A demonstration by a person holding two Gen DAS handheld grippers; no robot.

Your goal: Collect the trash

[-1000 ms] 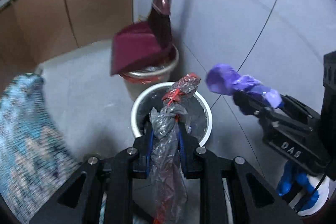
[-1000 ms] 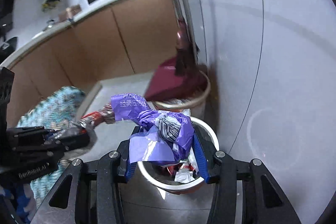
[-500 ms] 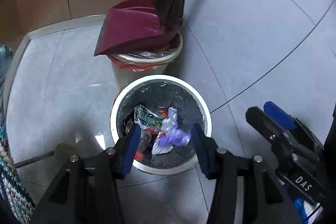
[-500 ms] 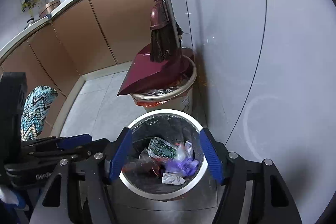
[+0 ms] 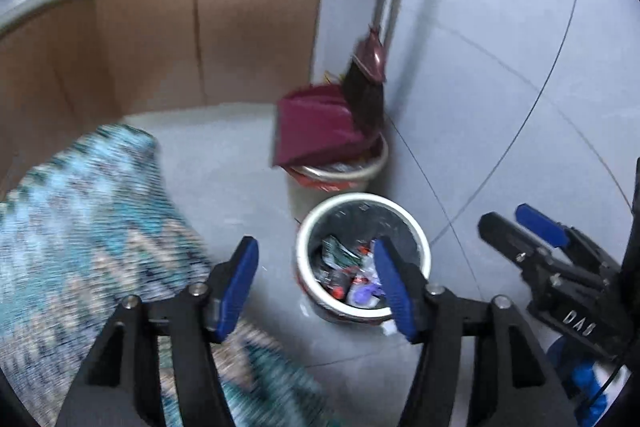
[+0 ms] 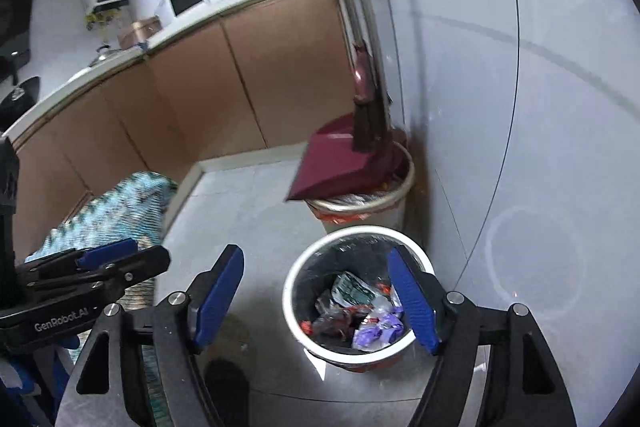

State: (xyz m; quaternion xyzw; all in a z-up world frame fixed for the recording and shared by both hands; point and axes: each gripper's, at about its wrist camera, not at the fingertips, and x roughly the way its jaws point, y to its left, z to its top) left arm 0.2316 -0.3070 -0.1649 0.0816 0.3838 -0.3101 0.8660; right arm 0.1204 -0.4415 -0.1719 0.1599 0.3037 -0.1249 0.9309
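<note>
A white-rimmed trash bin [image 5: 420, 239] with a dark liner stands on the grey floor by the wall; it also shows in the right wrist view [image 6: 292, 283]. Inside lie a purple wrapper [image 6: 378, 333], a green-printed packet [image 6: 352, 287] and red and clear wrappers [image 5: 348, 279]. My left gripper [image 5: 316, 283] is open and empty, above and left of the bin. My right gripper [image 6: 316, 293] is open and empty, above the bin's left side; it also shows in the left wrist view [image 5: 520, 227].
A second bin [image 5: 340, 175] with a maroon dustpan [image 5: 316, 131] and broom [image 5: 368, 83] on it stands behind, against the wall. A teal patterned rug [image 5: 88, 219] lies at left. Brown cabinets [image 5: 160, 39] run along the back.
Both grippers opened and dropped the grey-red bag and the purple wrapper into the bin. Both have since pulled back and up from the bin.
</note>
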